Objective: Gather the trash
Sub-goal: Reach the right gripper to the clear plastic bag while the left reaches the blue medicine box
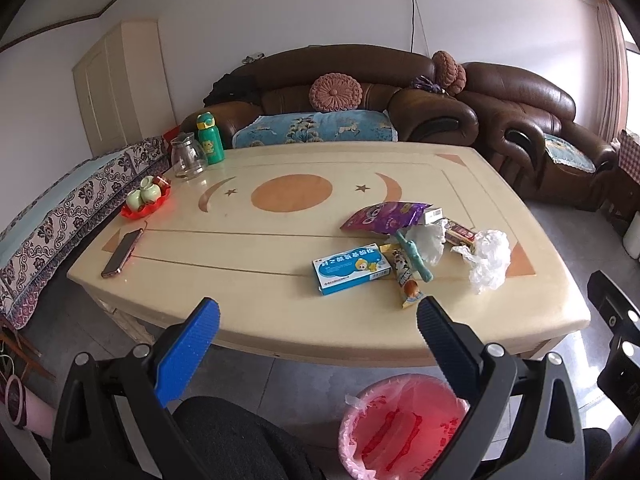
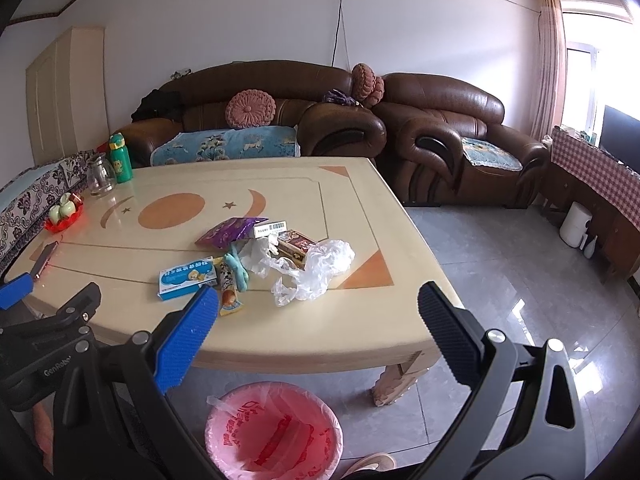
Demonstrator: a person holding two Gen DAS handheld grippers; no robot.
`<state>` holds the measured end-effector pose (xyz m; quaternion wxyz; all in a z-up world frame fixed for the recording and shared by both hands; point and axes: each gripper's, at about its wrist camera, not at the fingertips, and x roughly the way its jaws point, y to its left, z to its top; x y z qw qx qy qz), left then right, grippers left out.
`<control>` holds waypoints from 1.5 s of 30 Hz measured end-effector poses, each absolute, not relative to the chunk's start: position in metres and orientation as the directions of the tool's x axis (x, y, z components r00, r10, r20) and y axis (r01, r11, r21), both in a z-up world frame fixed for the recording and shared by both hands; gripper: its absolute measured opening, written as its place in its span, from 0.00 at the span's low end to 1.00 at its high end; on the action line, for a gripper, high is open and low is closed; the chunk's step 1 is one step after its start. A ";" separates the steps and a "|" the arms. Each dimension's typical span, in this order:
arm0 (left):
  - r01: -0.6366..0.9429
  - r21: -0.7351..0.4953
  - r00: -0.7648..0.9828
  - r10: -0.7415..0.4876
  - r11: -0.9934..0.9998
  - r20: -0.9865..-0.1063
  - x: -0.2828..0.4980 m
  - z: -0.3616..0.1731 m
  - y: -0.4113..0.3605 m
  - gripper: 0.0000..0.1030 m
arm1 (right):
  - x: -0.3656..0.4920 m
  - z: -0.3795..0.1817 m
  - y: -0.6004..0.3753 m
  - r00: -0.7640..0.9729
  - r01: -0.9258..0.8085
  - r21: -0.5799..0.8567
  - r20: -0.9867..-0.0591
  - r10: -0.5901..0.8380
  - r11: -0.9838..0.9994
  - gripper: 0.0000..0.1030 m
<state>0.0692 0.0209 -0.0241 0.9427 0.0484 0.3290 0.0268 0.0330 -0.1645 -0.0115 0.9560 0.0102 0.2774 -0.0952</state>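
A heap of trash lies on the right part of the cream table (image 1: 280, 312): a blue medicine box (image 1: 350, 269), a snack stick wrapper (image 1: 407, 282), a purple snack bag (image 1: 384, 218), a teal wrapper (image 1: 416, 257), crumpled clear plastic (image 1: 488, 258) and small boxes behind. My left gripper (image 1: 318, 316) hangs open over the table's near edge, short of the heap, holding nothing. My right gripper (image 2: 318, 308) is also open and empty, just in front of the clear plastic (image 2: 316, 266) and the medicine box (image 2: 187, 277). A pink-lined bin (image 1: 402, 426) (image 2: 274, 428) stands on the floor below.
On the table's left lie a phone (image 1: 122, 253), a red tray with green cups (image 1: 146, 200), a glass jug (image 1: 187, 157) and a green bottle (image 1: 210, 138). Brown sofas (image 2: 280, 120) stand behind the table, a patterned couch (image 1: 60, 216) at left. Grey floor tiles (image 2: 500, 272) lie at right.
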 end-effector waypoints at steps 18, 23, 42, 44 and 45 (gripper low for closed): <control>0.223 0.189 0.770 -0.054 0.956 -0.636 0.148 -0.082 0.038 0.94 | 0.081 -0.056 -0.180 0.822 0.166 -0.039 -0.547 -0.160 0.985 0.95; 0.322 0.177 0.719 -0.119 0.930 -0.685 0.188 -0.105 0.040 0.94 | 0.101 -0.074 -0.186 0.809 0.180 -0.043 -0.561 -0.173 0.983 0.95; 0.657 0.159 0.538 -0.311 0.737 -0.784 0.294 -0.171 0.034 0.94 | 0.213 -0.124 -0.217 0.752 0.133 0.007 -0.652 -0.096 0.991 0.95; 0.705 0.164 0.511 -0.334 0.690 -0.792 0.295 -0.174 0.032 0.94 | 0.222 -0.130 -0.222 0.740 0.128 0.037 -0.669 -0.070 0.991 0.95; 0.725 0.171 0.500 -0.341 0.667 -0.796 0.295 -0.176 0.030 0.94 | 0.225 -0.132 -0.224 0.734 0.124 0.047 -0.676 -0.060 0.991 0.95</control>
